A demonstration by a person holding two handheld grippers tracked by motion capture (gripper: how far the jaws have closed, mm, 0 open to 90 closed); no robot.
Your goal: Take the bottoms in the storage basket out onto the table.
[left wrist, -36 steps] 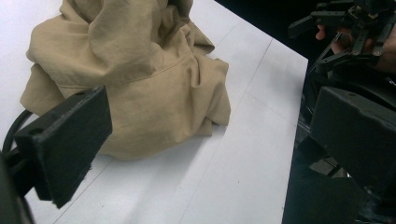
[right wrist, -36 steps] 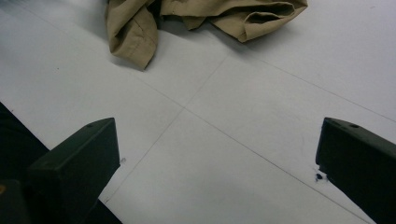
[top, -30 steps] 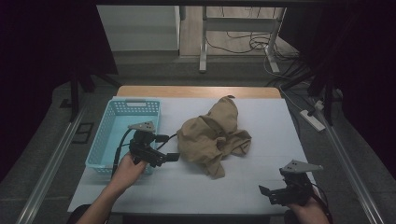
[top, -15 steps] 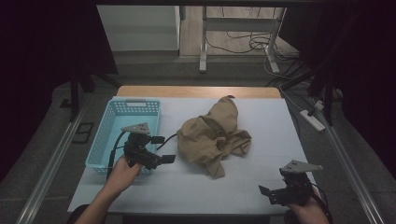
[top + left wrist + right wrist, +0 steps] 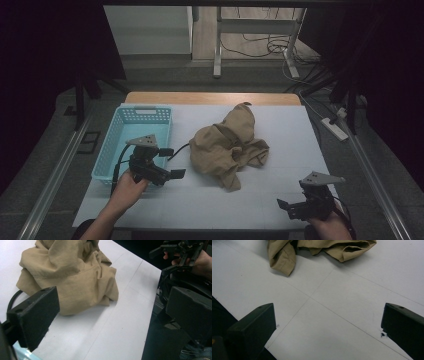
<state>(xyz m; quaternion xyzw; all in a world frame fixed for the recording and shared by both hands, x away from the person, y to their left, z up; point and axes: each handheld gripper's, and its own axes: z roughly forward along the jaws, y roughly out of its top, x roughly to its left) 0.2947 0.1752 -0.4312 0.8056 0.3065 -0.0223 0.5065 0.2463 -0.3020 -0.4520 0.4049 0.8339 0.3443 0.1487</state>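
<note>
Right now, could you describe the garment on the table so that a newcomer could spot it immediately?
Start at the white table, then look right of the blue basket at its left edge. The crumpled tan garment lies mid-table, the one soft, rumpled thing among hard plastic and black grippers.

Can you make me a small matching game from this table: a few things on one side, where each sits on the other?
Things:
1. tan garment
2. blue basket
3. left tool
4. right tool

Places:
A. near right corner of the table, jaws apart
B. crumpled in the middle of the white table
C. along the table's left edge
D. between basket and garment, jaws apart, pointing at the garment

Pairs: 1-B, 2-C, 3-D, 4-A
</note>
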